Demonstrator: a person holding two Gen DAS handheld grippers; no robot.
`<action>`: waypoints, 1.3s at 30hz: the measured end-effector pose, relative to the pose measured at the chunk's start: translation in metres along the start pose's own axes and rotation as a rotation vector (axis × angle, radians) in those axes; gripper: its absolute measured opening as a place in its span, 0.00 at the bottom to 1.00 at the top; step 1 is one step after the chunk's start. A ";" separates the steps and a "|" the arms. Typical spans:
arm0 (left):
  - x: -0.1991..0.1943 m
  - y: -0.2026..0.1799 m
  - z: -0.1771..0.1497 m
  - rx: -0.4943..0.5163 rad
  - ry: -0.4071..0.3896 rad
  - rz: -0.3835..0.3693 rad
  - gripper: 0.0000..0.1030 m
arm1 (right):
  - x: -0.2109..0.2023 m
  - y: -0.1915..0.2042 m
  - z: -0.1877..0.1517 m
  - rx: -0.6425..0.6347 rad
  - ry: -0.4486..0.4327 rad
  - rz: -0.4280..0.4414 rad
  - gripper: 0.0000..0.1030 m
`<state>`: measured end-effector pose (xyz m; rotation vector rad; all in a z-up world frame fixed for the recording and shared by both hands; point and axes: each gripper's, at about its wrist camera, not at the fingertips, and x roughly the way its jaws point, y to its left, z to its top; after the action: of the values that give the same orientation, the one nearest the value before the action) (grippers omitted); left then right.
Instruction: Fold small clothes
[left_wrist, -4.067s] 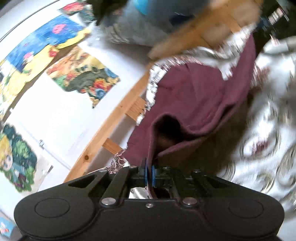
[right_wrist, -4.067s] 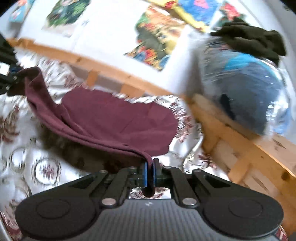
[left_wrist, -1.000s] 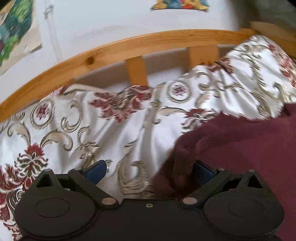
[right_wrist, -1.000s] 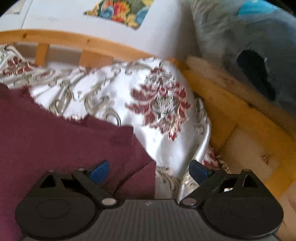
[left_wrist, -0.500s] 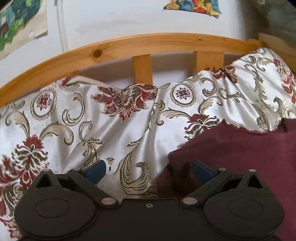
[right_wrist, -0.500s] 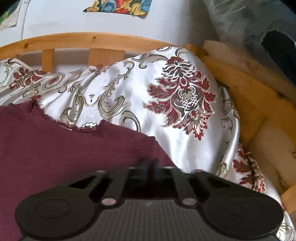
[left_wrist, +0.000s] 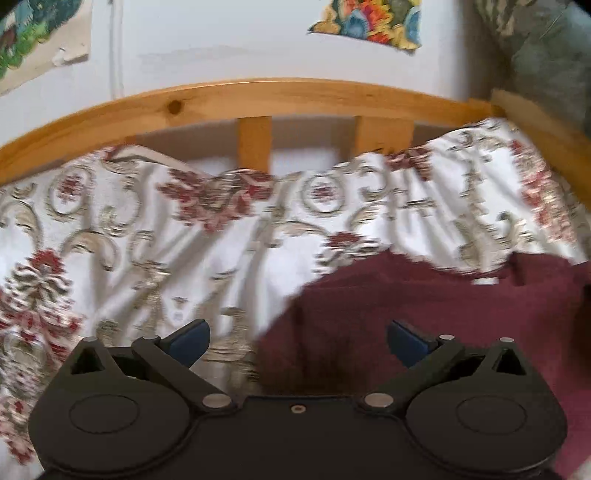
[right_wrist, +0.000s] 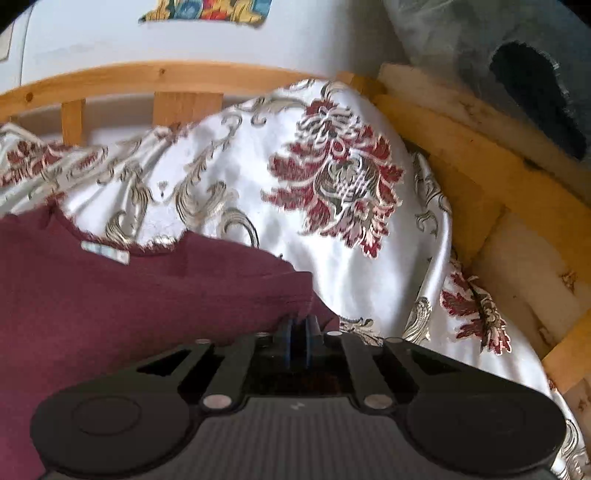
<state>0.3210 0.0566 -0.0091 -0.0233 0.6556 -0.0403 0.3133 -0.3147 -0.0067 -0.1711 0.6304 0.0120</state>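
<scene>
one maroon garment (right_wrist: 110, 314) flat on patterned bedspread (right_wrist: 332, 229); right gripper (right_wrist: 297, 341) fingers pinched together, apparently on its edge; left gripper (left_wrist: 297, 341) fingers spread apart over its corner.

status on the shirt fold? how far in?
Early. Done: the maroon shirt lies spread on the patterned bedspread, neck label showing. In hand: the right gripper is shut on the shirt's right edge; the left gripper is open around the left edge, not yet gripping. Left: no fold is visible, so all the folding.
</scene>
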 end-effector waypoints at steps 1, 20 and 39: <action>-0.002 -0.004 0.000 -0.009 -0.003 -0.024 0.99 | -0.006 0.000 0.000 0.006 -0.016 0.016 0.29; -0.113 -0.061 -0.056 0.137 0.022 -0.071 0.99 | -0.141 0.056 -0.063 -0.035 -0.299 0.119 0.97; -0.039 -0.012 -0.091 -0.125 0.132 -0.158 0.99 | -0.116 0.119 -0.108 -0.081 -0.292 0.007 1.00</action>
<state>0.2341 0.0454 -0.0570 -0.1945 0.7862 -0.1543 0.1489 -0.2098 -0.0430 -0.2401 0.3389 0.0682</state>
